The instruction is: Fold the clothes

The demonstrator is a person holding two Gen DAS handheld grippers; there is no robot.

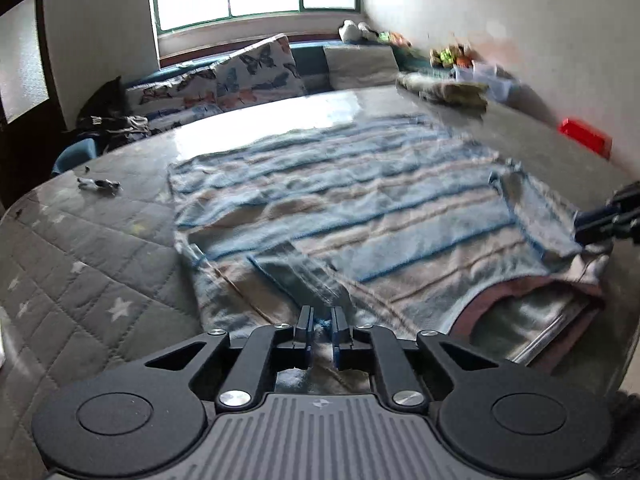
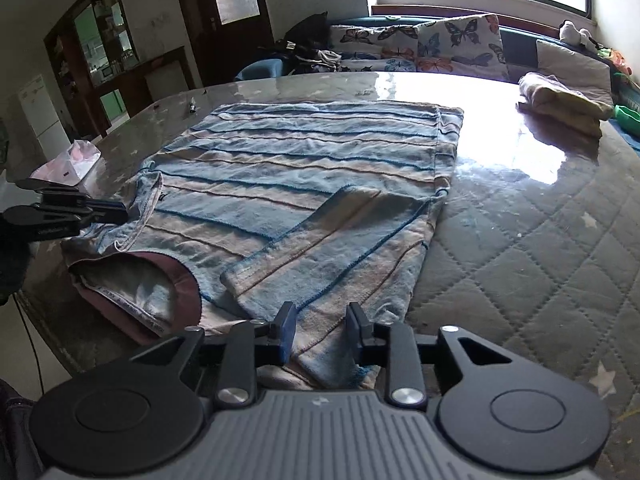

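Observation:
A blue and beige striped sweater (image 1: 340, 208) lies flat on the table, both sleeves folded in over its body; it also shows in the right wrist view (image 2: 304, 168). Its pink-lined collar (image 2: 176, 280) faces the table's near edge. My left gripper (image 1: 322, 316) is nearly shut on the cuff of the sleeve (image 1: 304, 276) at the sweater's side. It shows from the side in the right wrist view (image 2: 116, 212). My right gripper (image 2: 320, 320) is open, its jaws either side of the other folded sleeve (image 2: 320, 248). It shows at the far edge in the left wrist view (image 1: 592, 224).
The table (image 2: 540, 248) has a quilted grey star-pattern cover under clear plastic. A folded garment (image 2: 564, 100) lies at its far corner. A tissue pack (image 2: 72, 160) and a red box (image 1: 586, 136) sit near the edges. A butterfly-cushion sofa (image 1: 240, 76) stands behind.

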